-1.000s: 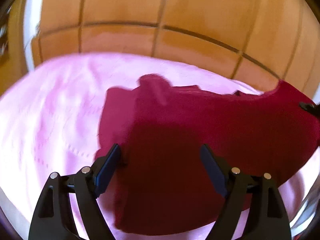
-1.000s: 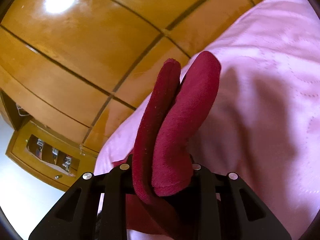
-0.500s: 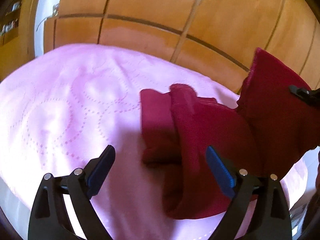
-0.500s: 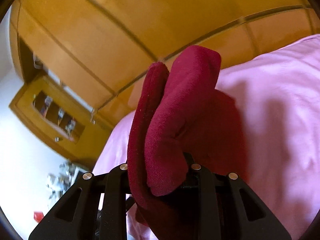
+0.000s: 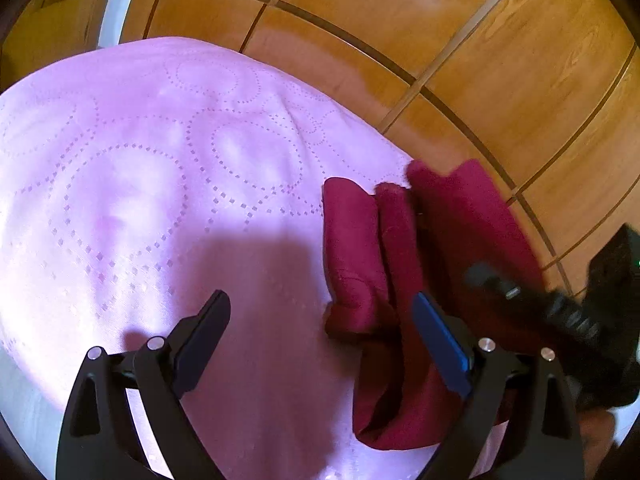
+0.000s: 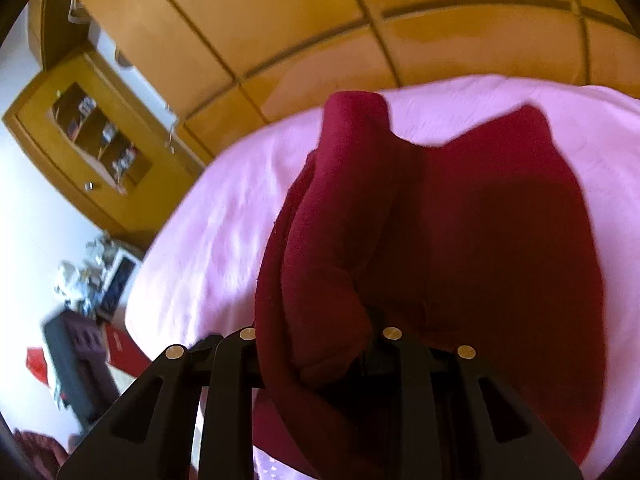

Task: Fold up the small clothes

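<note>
The left tongs (image 5: 320, 336) stand wide apart with nothing between them, hovering over the pink bedspread (image 5: 160, 168), one blue-padded finger (image 5: 440, 344) just at the edge of the red garment (image 5: 360, 248). The right tongs (image 6: 320, 340) are clamped on a thick fold of that same garment (image 6: 332, 240), the bunched cloth rising up between the jaws and blocking most of the view past them. In the left wrist view the right tongs (image 5: 560, 312) show as a blurred black shape at the right edge, over the garment.

The garment lies partly folded near the bed's far right edge, in rolled layers side by side, the rest draped flat on the bedspread (image 6: 220, 220) (it is quilted with dotted rings). The tongs' shadow falls dark across the pink in front of the left pair.

Past the bed runs a wall of glossy wooden panels (image 5: 460, 40) with dark seams. To the left, in the right wrist view, a wooden cabinet (image 6: 80, 140) with a glass-fronted niche holds small items too blurred to name. Below it sits a heap of clutter (image 6: 84, 276), with a dark box (image 6: 72, 360) and red bits nearby on the floor.
</note>
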Demonstrator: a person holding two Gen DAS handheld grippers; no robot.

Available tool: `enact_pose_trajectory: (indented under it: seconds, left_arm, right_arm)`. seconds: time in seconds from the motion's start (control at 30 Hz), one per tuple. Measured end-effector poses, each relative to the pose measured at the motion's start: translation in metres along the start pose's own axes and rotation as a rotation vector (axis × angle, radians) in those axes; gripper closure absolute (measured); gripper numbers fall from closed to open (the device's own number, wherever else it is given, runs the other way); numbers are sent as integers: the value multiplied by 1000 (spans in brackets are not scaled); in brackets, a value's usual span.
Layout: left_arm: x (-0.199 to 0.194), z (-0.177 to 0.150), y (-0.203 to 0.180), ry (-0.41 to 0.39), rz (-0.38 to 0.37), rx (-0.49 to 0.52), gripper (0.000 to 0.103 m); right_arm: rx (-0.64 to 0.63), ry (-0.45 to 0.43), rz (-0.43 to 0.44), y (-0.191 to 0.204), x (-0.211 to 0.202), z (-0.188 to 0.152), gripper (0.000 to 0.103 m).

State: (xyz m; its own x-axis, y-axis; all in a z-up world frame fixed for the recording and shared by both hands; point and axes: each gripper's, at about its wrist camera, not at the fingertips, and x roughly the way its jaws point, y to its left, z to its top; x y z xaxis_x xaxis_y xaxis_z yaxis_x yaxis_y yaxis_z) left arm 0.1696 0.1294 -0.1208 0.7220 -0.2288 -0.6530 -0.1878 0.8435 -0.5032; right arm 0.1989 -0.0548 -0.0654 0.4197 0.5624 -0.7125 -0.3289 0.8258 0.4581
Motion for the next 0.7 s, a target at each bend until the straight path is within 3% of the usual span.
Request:
enact_pose_trajectory:
  seconds: [0.13,0.2,0.4,0.47,0.6,0.67,0.7]
  left_arm:
    - [-3,-1,1,-2,-19,-9,11]
    - [-4,0,2,-7,-29,-14,10]
    - [-15,3,7,-47,-51,-41,8]
    - [-21,5,4,-70,-71,-40,8]
    - [-27,8,-19,-83,-147,15,8]
    - [-24,11,-35,-66,-171,56,8]
    - [-22,12,-42,-61,-180,71,9]
  right_arm:
    - [-55,-20,-10,5,8,-14,67]
    - [-89,-31,40,10,4,-16,42]
    - [-87,-106,115,11,-32,-8,40]
    - [-78,-177,100,3,-53,-9,31]
    - [-69,-311,-4,-18,-85,-8,25]
    - [-37,-355,-128,-36,-97,-7,23]
    - [1,-362,-207,-52,-100,-5,18]
